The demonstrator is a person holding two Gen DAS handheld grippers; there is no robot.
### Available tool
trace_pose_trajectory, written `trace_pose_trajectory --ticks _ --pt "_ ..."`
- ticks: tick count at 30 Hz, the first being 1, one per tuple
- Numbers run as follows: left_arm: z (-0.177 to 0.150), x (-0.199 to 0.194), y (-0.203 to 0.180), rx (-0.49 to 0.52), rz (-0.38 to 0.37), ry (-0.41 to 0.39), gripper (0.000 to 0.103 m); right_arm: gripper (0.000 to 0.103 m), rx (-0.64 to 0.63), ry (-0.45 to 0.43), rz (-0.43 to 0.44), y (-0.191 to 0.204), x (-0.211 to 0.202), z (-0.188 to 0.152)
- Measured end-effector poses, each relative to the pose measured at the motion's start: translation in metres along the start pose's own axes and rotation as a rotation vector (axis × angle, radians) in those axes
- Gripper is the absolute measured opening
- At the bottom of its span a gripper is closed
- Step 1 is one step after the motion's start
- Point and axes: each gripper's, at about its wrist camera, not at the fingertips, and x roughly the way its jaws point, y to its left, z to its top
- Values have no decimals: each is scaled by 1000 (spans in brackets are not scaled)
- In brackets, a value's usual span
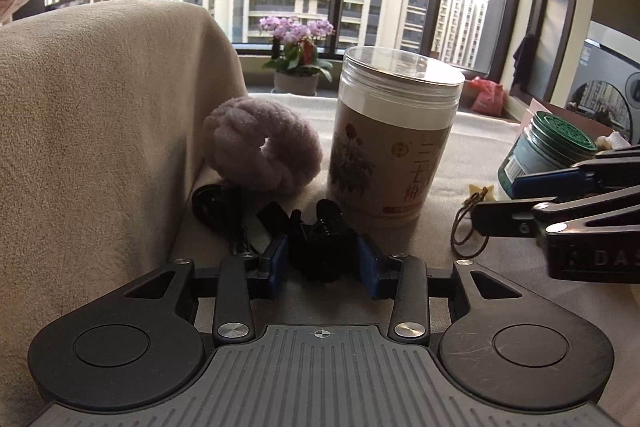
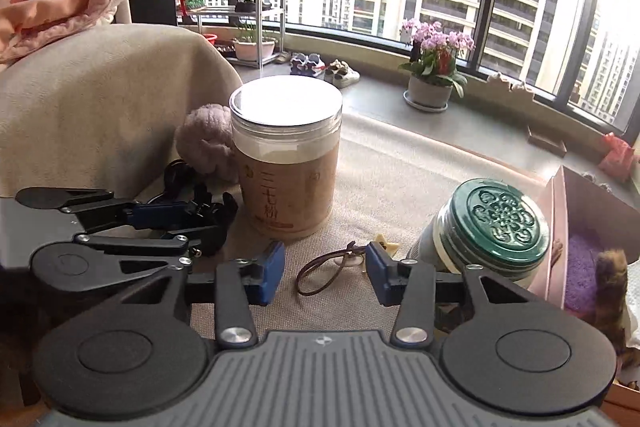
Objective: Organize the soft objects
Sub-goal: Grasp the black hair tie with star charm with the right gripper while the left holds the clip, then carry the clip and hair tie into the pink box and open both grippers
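At the far left, a beige draped armrest [image 1: 100, 115] is seen rising along the left edge of the cloth-covered surface [image 1: 460, 147]; whether that surface is a sofa seat or a bed cannot be told. Just beside the armrest's foot a grey plush ring [image 1: 262, 151] is propped, leaning on edge, with a black strap [image 1: 208, 203] lying in front of it. The left gripper [image 1: 323, 251] is held low near the left edge, its jaws clamped on a black fuzzy item [image 1: 324, 239], likely a soft hair tie or clip, though its make is too dark to tell. To the right of the ring, touching or nearly so, a tall labelled canister [image 1: 394, 139] stands upright. Farther right the right gripper [image 2: 326, 267] is held with jaws apart and nothing between the pads; a brown cord loop [image 2: 324, 273] with a small star charm [image 2: 386, 247] lies on the cloth just ahead of the gap. A green-lidded jar [image 2: 490, 227] stands beside the right jaw, and a pink box [image 2: 576, 227] with purple filling sits at the right edge. The step in hand is judged to be the pick-up of the black item. Next, a carry toward the box is probably called for, clear of canister and jar, though the destination is only inferred.
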Motion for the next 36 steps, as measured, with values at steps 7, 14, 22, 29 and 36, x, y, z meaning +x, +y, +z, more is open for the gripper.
trace_pose_trajectory --ticks 7,14,22,29,36 --pt "0 -2 2 -11 -8 -5 42 44 32 64 -80 6 34 4" --pt "1 -1 -2 22 8 4 43 10 50 95 -46 7 45 6" --pt "7 -12 -1 -56 -3 -46 36 3 78 60 43 -15 17 23" --pt "25 -51 -14 -26 37 -177 36 3 75 -74 95 -45 -38 56" --pt "74 -83 -31 40 78 -313 36 3 26 -198 88 -74 -86 83"
